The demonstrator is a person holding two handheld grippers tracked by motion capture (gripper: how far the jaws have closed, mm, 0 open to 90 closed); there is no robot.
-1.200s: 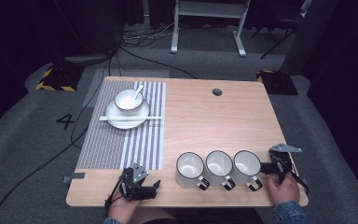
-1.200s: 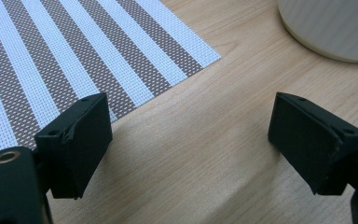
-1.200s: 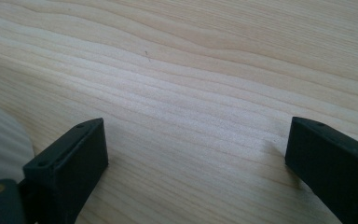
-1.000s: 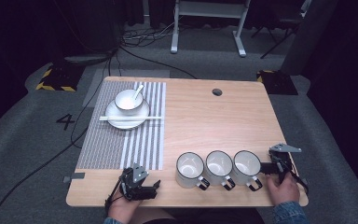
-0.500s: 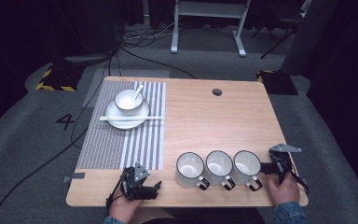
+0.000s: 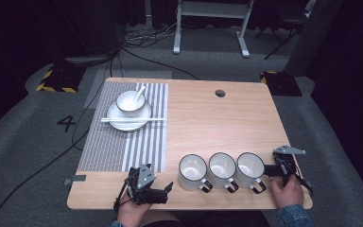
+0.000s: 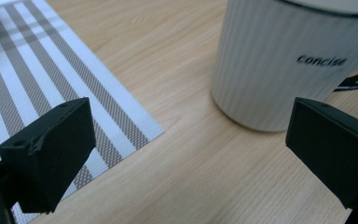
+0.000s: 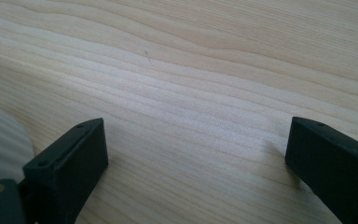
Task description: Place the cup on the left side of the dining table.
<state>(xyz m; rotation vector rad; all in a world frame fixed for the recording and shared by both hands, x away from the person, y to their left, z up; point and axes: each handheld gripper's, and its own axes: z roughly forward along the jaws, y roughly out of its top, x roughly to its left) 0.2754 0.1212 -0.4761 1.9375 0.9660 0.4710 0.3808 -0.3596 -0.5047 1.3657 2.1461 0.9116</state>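
Dark grey carpet and black curtains surrounded a pale wooden table with a round cable hole near its far edge. On the table's left half lay a striped placemat, bearing a white plate with a bowl on it, a spoon in the bowl and a pair of chopsticks laid across the plate. Along the near edge stood three white mugs in a row, handles turned toward the person: the left mug, the middle mug and the right mug. The left gripper was held just off the placemat's near corner, pointing toward the left mug and a little apart from it; its jaws had just been opening and stood spread wide with nothing between them. In the left gripper view that ribbed mug, printed "concise", stood ahead of the right-hand jaw, untouched. The right gripper lay just beside the right mug, its jaws spread over bare wood and holding nothing, with the mug's pale side at the edge of the right gripper view
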